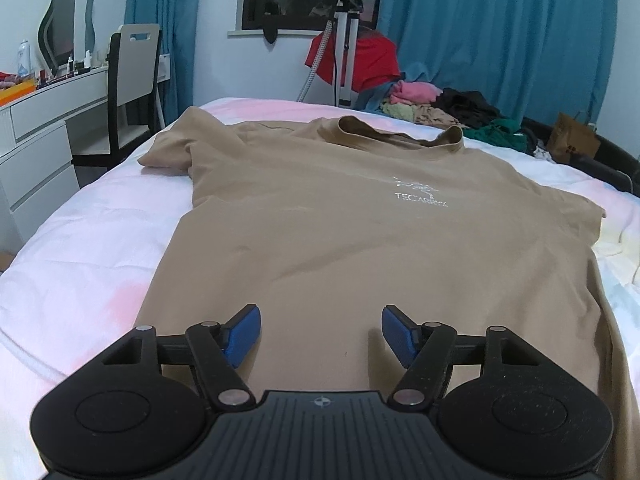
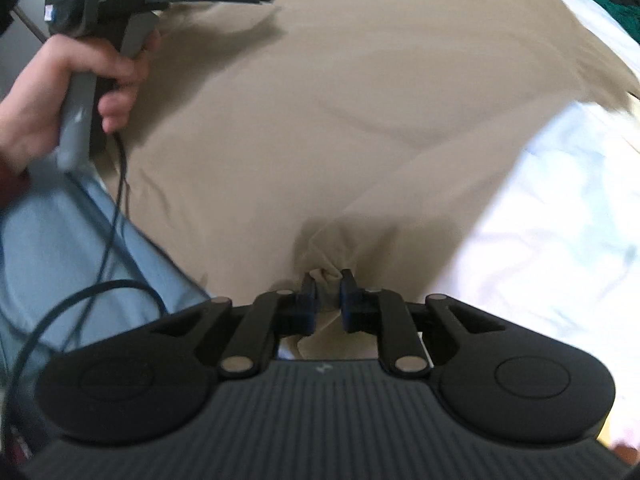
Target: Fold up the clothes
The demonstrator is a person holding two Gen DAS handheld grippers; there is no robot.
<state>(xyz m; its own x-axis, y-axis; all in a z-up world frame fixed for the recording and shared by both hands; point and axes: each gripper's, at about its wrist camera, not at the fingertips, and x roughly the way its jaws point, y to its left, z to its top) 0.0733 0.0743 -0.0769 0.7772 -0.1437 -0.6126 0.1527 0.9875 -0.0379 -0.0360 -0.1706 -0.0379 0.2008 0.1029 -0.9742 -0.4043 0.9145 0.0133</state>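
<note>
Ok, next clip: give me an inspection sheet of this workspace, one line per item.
Surface: bed with white-pink cover.
Job's things: tan shirt spread flat, logo up, collar at the far end.
Clutter: clothes pile at the bed's far right; paper bag beside it.
Grippers: left gripper open above the hem, holding nothing; right gripper shut on a bunched hem corner.
Cables: black cable hanging from the left gripper's handle.
Surroundings: desk and chair left, blue curtains, tripod, red cloth behind it.
</note>
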